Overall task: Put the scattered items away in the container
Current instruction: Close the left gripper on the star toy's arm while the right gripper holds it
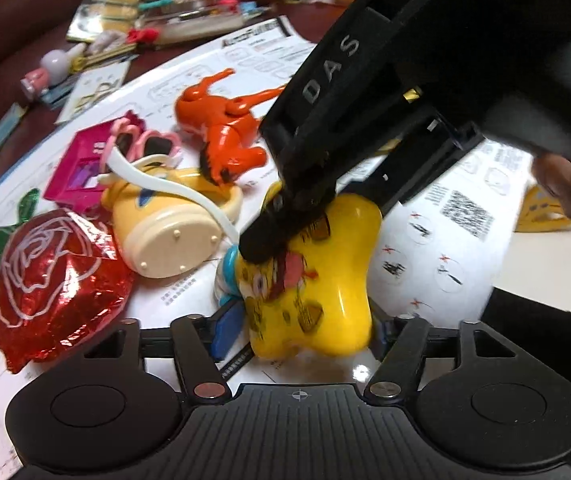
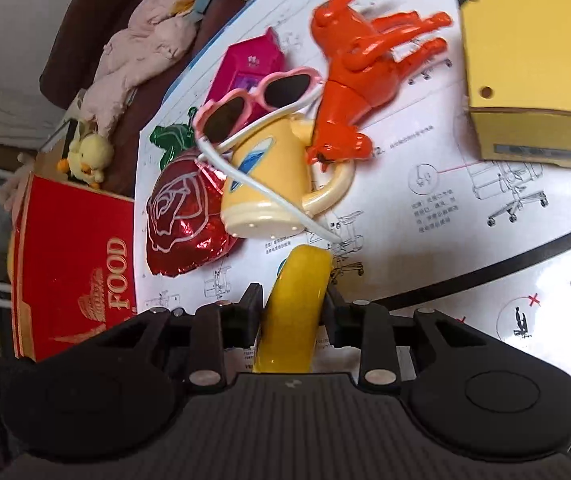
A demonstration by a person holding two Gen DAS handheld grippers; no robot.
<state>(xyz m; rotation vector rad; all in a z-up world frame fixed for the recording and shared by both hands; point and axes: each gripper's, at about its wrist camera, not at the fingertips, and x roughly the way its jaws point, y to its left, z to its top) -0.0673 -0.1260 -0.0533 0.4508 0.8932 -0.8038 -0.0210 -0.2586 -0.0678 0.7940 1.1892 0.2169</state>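
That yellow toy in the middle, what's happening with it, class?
The right gripper is shut on the yellow cartoon toy, over the white instruction sheet. The left gripper sits open around it. The orange horse, yellow mug, pink sunglasses and red foil rose lie scattered; the yellow box waits nearby.

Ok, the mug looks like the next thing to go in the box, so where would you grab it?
Probably by the handle of the cream mug, coming from the side facing the yellow box. The mug lies on its side, base toward the camera, its loop sticking out free there. The pink sunglasses drape their white arm across the body, and the orange horse touches its top.
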